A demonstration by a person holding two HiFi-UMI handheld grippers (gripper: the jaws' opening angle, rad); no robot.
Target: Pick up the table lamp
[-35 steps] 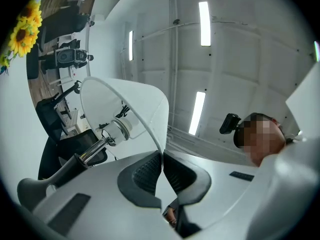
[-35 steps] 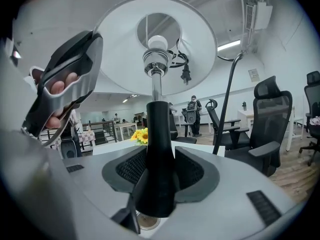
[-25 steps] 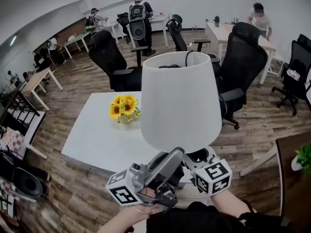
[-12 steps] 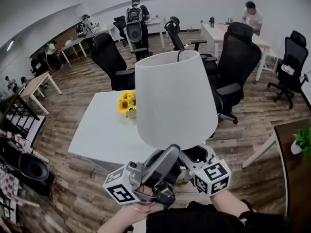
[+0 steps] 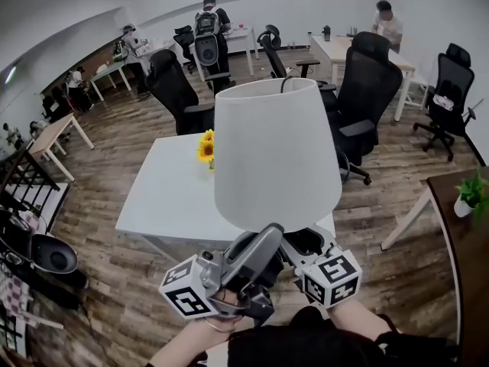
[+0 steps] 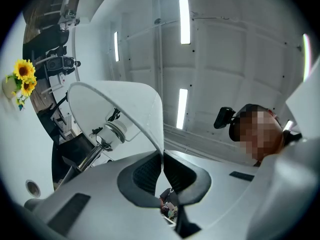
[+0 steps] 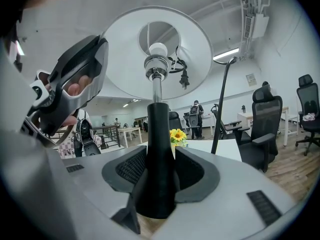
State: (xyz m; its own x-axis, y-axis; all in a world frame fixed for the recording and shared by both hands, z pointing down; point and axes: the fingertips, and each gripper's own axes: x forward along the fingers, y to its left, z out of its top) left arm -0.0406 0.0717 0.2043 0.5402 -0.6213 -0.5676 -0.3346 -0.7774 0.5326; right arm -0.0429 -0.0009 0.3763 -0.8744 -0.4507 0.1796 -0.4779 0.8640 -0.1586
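Sunflowers [image 5: 206, 147] that were showing whole beside the shade are now slipping behind its left edge, and the white table [image 5: 164, 197] is sitting further off beyond both grippers; the lamp itself is keeping the same place against them.

The table lamp [image 5: 275, 151] is hanging in the air, well clear of the table, directly above and ahead of the two grippers. The right gripper [image 7: 160, 171] is clamping its pads on the black base neck [image 7: 159, 134], with the metal stem, bulb and shade rising straight up beyond its jaws. The left gripper [image 6: 163, 159] is pinching the thin lower rim of the shade [image 6: 125, 104], its jaws nearly together on the fabric.

Lifting looks done, so carrying is the step in hand. Next, I judge, both grips are needing to travel together so that the shade is not twisting against the stem; the black cord [image 7: 222, 104] dangling just right of the right gripper is calling for slack.
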